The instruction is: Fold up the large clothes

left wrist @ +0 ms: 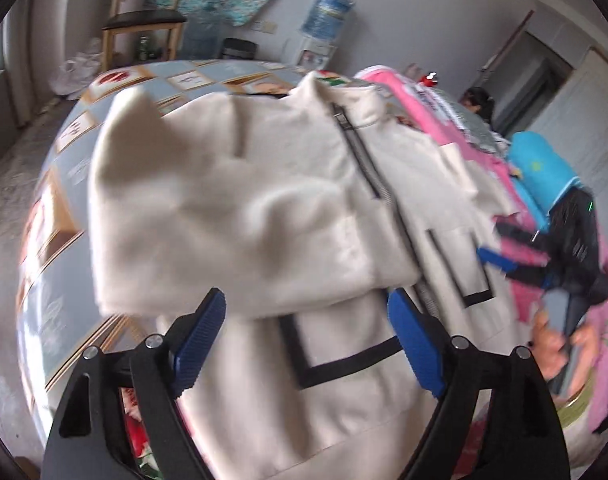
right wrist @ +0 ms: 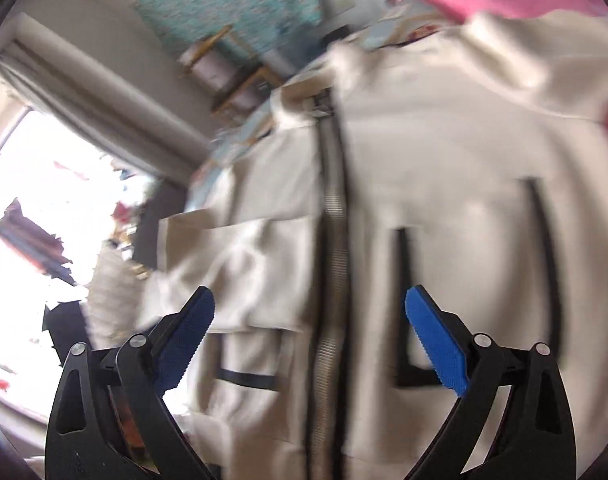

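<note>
Left gripper (left wrist: 305, 342) jaws wide, nothing between them, above the cream jacket (left wrist: 264, 200) spread zipper-up on the patterned counter (left wrist: 76, 168), one sleeve laid across its front for folding; right gripper (right wrist: 307, 340) likewise wide over the zipper (right wrist: 333, 208).

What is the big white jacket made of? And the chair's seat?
The jacket looks like soft, matte cream fleece: fuzzy, with rounded puffy folds, though blur leaves this open. Its zipper looks metal, with greyish teeth. The chair has a light wooden frame and a dark, faintly shiny seat, maybe leather-like.
</note>
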Demonstrator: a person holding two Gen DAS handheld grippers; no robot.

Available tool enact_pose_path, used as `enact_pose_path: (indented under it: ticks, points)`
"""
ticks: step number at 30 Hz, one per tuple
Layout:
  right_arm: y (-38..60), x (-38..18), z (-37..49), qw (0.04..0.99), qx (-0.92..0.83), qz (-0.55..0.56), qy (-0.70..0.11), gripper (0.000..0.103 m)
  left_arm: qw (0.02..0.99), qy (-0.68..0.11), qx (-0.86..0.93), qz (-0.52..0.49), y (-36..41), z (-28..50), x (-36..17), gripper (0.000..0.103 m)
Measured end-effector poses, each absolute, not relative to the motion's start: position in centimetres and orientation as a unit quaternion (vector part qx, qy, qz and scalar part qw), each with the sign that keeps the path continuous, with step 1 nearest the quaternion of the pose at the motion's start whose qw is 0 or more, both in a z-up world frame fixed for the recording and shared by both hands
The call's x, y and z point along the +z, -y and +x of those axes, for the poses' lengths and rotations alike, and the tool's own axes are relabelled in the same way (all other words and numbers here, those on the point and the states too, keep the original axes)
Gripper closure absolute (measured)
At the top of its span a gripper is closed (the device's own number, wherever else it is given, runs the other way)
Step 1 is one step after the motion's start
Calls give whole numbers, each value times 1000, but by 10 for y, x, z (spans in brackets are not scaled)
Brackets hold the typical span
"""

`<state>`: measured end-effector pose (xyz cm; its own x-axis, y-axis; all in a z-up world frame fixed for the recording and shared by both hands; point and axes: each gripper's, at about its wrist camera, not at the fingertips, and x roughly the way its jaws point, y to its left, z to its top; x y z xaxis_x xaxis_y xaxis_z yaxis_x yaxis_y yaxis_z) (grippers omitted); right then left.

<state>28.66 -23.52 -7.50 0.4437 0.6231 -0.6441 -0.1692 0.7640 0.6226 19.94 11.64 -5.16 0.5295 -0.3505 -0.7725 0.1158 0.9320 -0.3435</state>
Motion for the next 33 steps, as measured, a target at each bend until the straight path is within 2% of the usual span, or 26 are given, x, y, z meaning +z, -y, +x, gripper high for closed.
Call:
enact_pose_path:
  ticks: [5, 8, 9, 10, 11, 12, 15, 16, 17, 18, 21, 27, 31, 33]
  points:
    - [193, -93, 325, 795, 244, 219, -511, 31, 871, -482, -88, -41, -117, 192, -83, 17]
    - [182, -113, 337, 789, 217, 193, -542, 50, 873, -481, -82, 7, -111, 189, -99, 16]
    - [179, -119, 339, 784, 213, 187, -552, 52, 872, -483, -82, 19, -111, 190, -104, 16]
    - [176, -119, 337, 791, 209, 177, -547, 53, 871, -485, -78, 23, -111, 191, -107, 16]
    - [172, -118, 335, 796, 202, 158, -548, 59, 872, -483, -75, 25, -112, 191, -110, 14]
    - [168, -116, 332, 800, 196, 142, -549, 72, 875, -478, -74, 26, -113, 191, -110, 12]
    - [152, -122, 331, 791, 208, 118, -562, 86, 878, -473, -72, 20, -117, 192, -112, 9]
    - [144, -122, 331, 796, 202, 93, -563, 87, 879, -471, -70, 19, -118, 191, -110, 9]
    - [136, -123, 329, 803, 195, 67, -560, 95, 881, -469, -66, 19, -119, 192, -110, 8]
    - [128, -123, 329, 808, 188, 47, -557, 98, 881, -467, -64, 19, -120, 192, -111, 8]
    - [123, -104, 334, 824, 191, 37, -533, 99, 883, -466, -56, 16, -124, 194, -111, 7]
    - [170, -17, 346, 893, 149, 73, -418, 99, 881, -470, -50, 13, -128, 199, -111, 7]
    - [229, -8, 356, 905, 84, 103, -405, 99, 880, -473, -47, 12, -131, 202, -110, 7]
    - [252, -25, 357, 901, 46, 103, -418, 99, 879, -475, -44, 9, -133, 205, -110, 7]
